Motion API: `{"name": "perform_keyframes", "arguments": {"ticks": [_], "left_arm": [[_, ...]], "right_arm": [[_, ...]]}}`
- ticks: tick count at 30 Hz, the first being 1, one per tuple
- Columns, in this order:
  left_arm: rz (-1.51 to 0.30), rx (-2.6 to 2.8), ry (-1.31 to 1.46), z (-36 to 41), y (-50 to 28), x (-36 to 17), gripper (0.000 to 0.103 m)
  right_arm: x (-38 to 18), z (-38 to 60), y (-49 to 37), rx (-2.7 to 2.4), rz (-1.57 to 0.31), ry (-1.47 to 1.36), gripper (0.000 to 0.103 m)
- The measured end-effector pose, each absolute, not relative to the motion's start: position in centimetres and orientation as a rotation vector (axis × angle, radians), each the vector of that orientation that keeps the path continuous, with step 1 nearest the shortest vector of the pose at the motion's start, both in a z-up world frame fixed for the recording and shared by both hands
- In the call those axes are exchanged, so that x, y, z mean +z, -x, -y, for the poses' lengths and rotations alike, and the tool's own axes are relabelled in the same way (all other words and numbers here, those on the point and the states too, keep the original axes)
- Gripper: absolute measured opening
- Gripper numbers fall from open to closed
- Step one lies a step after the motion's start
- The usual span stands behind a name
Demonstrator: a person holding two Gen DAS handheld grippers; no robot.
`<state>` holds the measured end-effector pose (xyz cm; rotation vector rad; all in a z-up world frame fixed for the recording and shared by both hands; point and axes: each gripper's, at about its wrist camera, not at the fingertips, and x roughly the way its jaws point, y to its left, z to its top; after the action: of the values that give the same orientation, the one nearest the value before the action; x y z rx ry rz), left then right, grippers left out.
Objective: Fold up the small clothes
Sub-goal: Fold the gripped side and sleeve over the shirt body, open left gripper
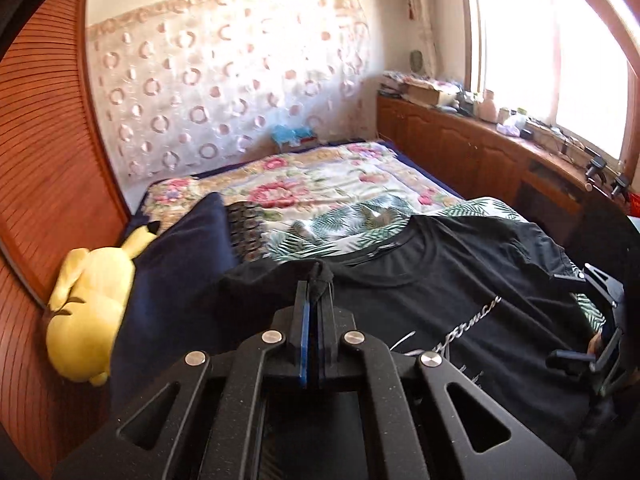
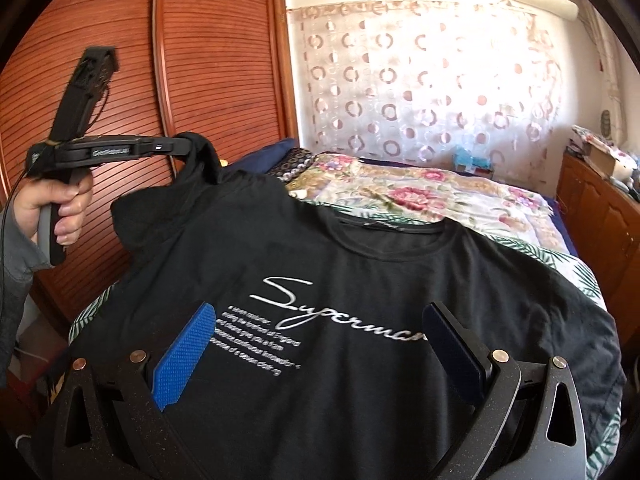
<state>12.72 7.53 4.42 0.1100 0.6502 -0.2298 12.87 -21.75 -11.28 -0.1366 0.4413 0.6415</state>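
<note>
- Left wrist view: at lower centre we see our left claw [image 1: 316,280] pressed together, pinching a bunched bit of the black T-shirt's [image 1: 460,296] sleeve between its blue pads.
- The shirt fills the lower right, spread on a leaf-print sheet [image 1: 344,224] over the bed, with a floral quilt [image 1: 320,180] behind and a yellow plush toy [image 1: 88,312] at the left edge.
- Right wrist view: our right claw [image 2: 320,344] at the bottom stands spread wide, pinching nothing, its fingers framing the shirt's white lettering; whether they touch the cloth we cannot tell.
- At upper left, a hand [image 2: 56,208] holds the left claw, lifting the sleeve clear of the bed before the wooden wardrobe [image 2: 200,60].
</note>
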Motion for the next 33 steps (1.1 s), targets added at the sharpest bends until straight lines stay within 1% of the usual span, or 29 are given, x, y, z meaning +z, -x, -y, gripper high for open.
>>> {"name": "perform_keyframes", "arguments": {"ticks": [3,5,6,7,8,9,10,11,12,14,16,24,33], "left_arm": [[-0.68,-0.259,-0.113,-5.8,-14.0,3.9,0.004],[-0.69,-0.261,-0.131,-4.8,-14.0,3.6,0.019],[-0.691,-0.268,-0.135,-4.7,-13.9,3.4,0.024],[-0.689,-0.273,-0.137,-4.5,-13.7,3.2,0.033],[-0.686,-0.278,-0.133,-4.4,-13.5,3.1,0.041],[-0.685,-0.286,-0.127,-4.6,-13.5,3.1,0.042],[-0.686,-0.286,-0.124,-4.8,-13.4,2.9,0.047],[-0.69,-0.275,-0.123,-5.2,-13.1,2.8,0.056],[-0.69,-0.269,-0.124,-5.3,-13.1,2.7,0.061],[-0.684,-0.263,-0.121,-5.5,-12.6,2.4,0.081],[-0.681,-0.263,-0.111,-5.8,-12.0,2.2,0.083],[-0.658,-0.222,-0.077,-5.4,-9.2,-0.4,0.083],[-0.685,-0.245,-0.026,-3.2,-7.6,-3.1,0.083]], "right_arm": [[-11.6,21.5,-12.5,0.631,-0.442,0.128,0.103],[-11.9,21.2,-12.2,0.625,-0.445,0.123,0.103],[-12.0,21.1,-12.1,0.624,-0.447,0.122,0.103],[-12.1,21.0,-12.0,0.624,-0.448,0.122,0.103],[-12.2,20.9,-11.9,0.622,-0.45,0.123,0.103],[-12.4,20.7,-11.8,0.62,-0.452,0.125,0.103],[-12.4,20.7,-11.8,0.618,-0.453,0.124,0.103],[-12.5,20.7,-11.8,0.617,-0.455,0.123,0.103],[-12.5,20.7,-11.8,0.615,-0.456,0.122,0.103],[-12.5,20.6,-11.6,0.611,-0.456,0.119,0.103],[-12.4,20.7,-11.5,0.603,-0.456,0.119,0.103],[-12.0,22.8,-11.6,0.558,-0.456,0.106,0.103],[-11.3,25.1,-11.2,0.457,-0.468,0.099,0.103]]}}
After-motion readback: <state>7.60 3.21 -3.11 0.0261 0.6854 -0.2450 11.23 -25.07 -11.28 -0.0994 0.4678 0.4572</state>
